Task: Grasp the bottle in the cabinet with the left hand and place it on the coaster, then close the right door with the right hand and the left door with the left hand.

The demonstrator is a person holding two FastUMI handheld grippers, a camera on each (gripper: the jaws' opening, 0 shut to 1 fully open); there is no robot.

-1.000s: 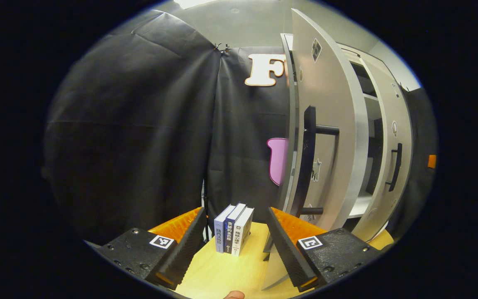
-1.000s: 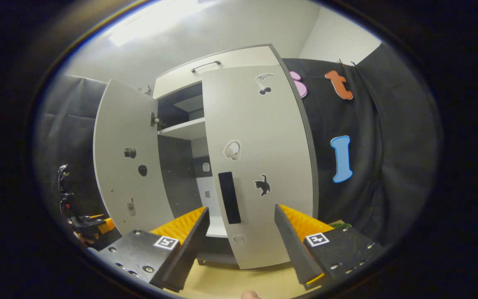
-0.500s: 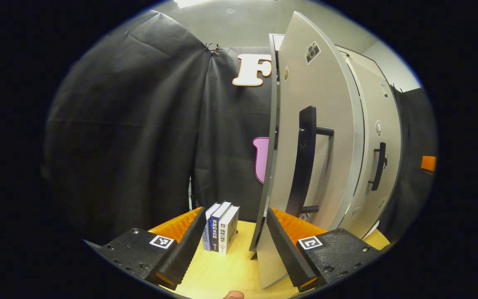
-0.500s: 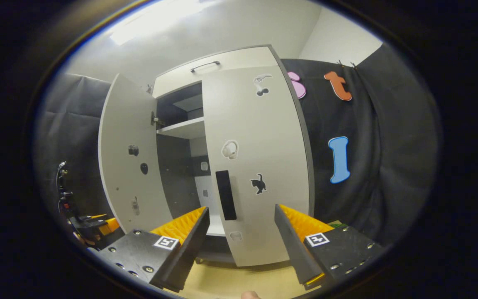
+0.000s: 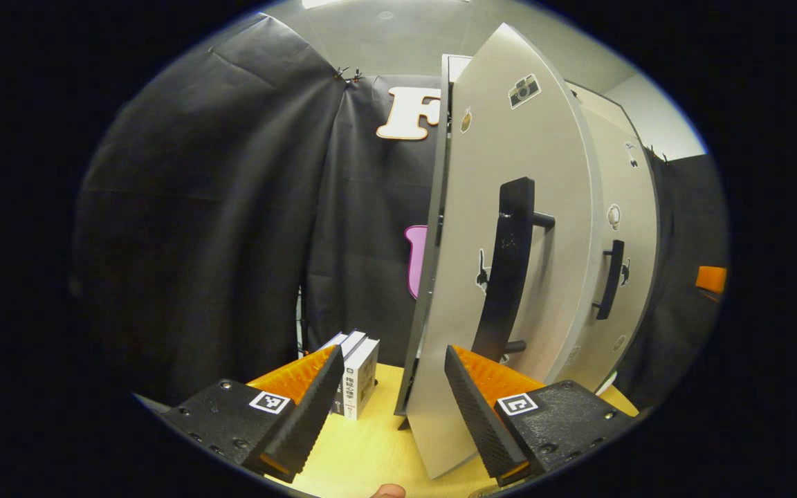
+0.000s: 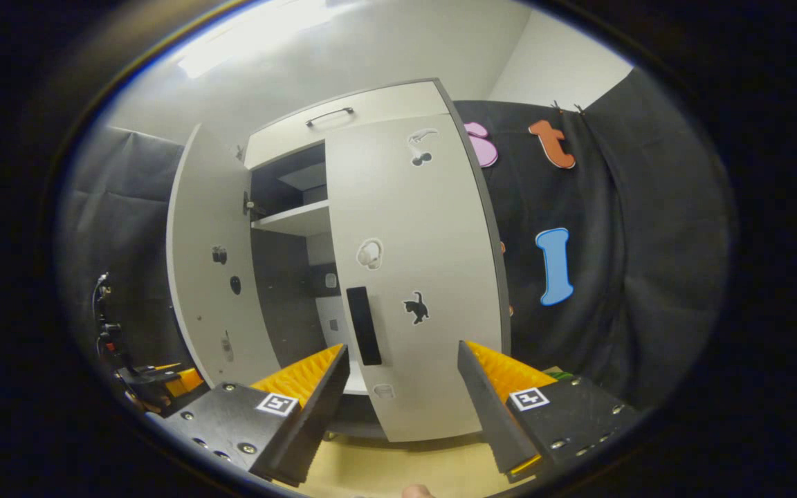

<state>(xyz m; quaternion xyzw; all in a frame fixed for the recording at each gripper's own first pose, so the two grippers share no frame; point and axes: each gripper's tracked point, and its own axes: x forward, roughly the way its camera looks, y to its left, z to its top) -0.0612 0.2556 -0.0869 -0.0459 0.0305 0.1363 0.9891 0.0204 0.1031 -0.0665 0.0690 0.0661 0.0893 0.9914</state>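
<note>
With its fingers spread wide and empty, the left gripper (image 5: pixel 388 401) sits low at the free edge of the left door (image 5: pixel 509 277), that edge standing between the fingers; contact unclear. The door is part-open, its black handle (image 5: pixel 509 277) just above the right finger. Books (image 5: pixel 355 366) stand on the wooden table (image 5: pixel 371 449) beside it. The right gripper (image 6: pixel 404 401), also wide and empty, faces the right door (image 6: pixel 426 277), which is shut flat against the cabinet (image 6: pixel 288 221). Bottle and coaster can't be made out.
</note>
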